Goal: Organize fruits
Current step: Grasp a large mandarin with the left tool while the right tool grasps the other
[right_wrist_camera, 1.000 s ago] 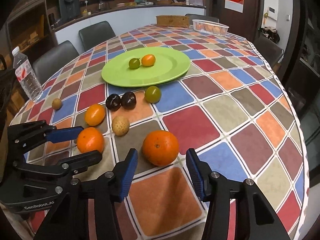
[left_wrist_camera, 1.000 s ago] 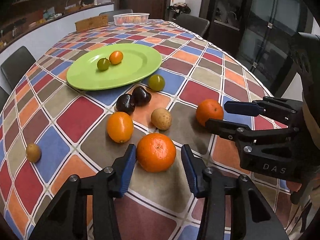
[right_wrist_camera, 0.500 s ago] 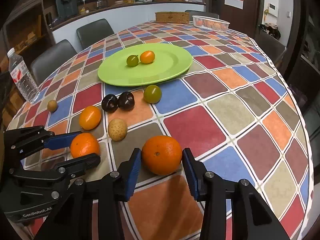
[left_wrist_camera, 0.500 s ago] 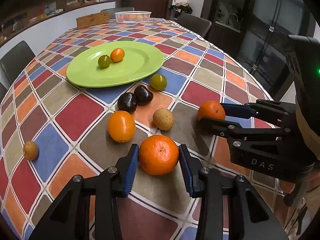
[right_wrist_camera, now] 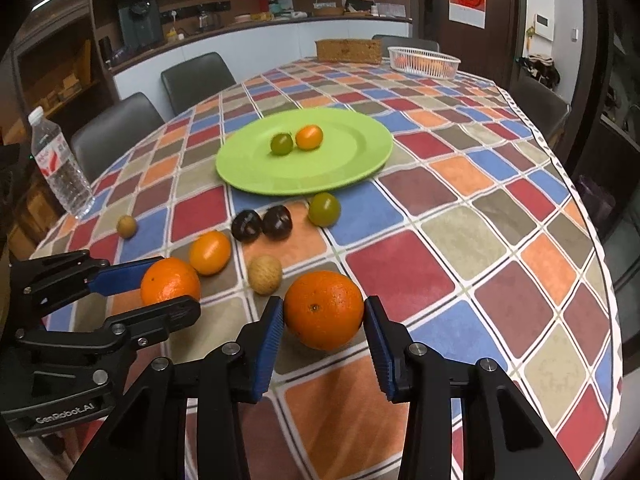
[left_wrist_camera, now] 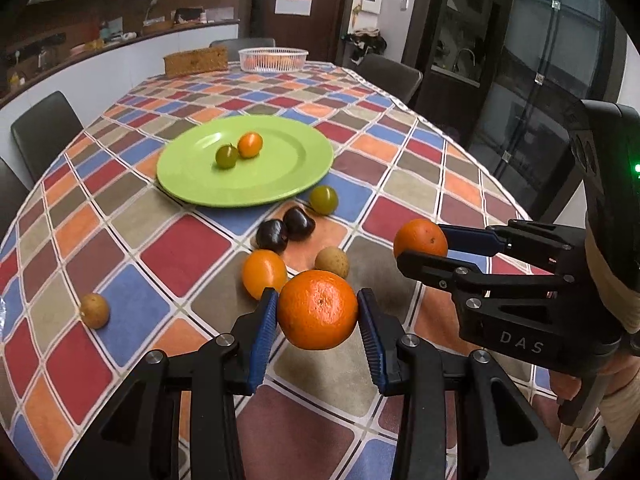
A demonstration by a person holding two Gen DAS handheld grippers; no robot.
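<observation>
My left gripper (left_wrist_camera: 317, 312) is shut on a large orange (left_wrist_camera: 317, 310) and holds it just above the tablecloth. My right gripper (right_wrist_camera: 324, 312) is shut on a second large orange (right_wrist_camera: 324, 310), also lifted. Each gripper with its orange shows in the other's view: the right gripper (left_wrist_camera: 420, 244), the left gripper (right_wrist_camera: 168, 280). A green plate (left_wrist_camera: 280, 184) (right_wrist_camera: 352, 160) beyond them holds a small green fruit (left_wrist_camera: 227, 156) and a small orange fruit (left_wrist_camera: 250, 144). Between plate and grippers lie a green fruit (left_wrist_camera: 324, 199), two dark plums (left_wrist_camera: 286, 228), a smaller orange (left_wrist_camera: 264, 273) and a brown fruit (left_wrist_camera: 332, 263).
Another small brown fruit (left_wrist_camera: 94, 311) lies apart at the left. A water bottle (right_wrist_camera: 60, 164) stands at the table's left edge. A white basket (left_wrist_camera: 273, 58) and a wicker box (left_wrist_camera: 195, 63) stand at the far end. Dark chairs surround the checkered table.
Both grippers closed onto their oranges and raised them off the table. Both views tilted upward, showing more of the room.
</observation>
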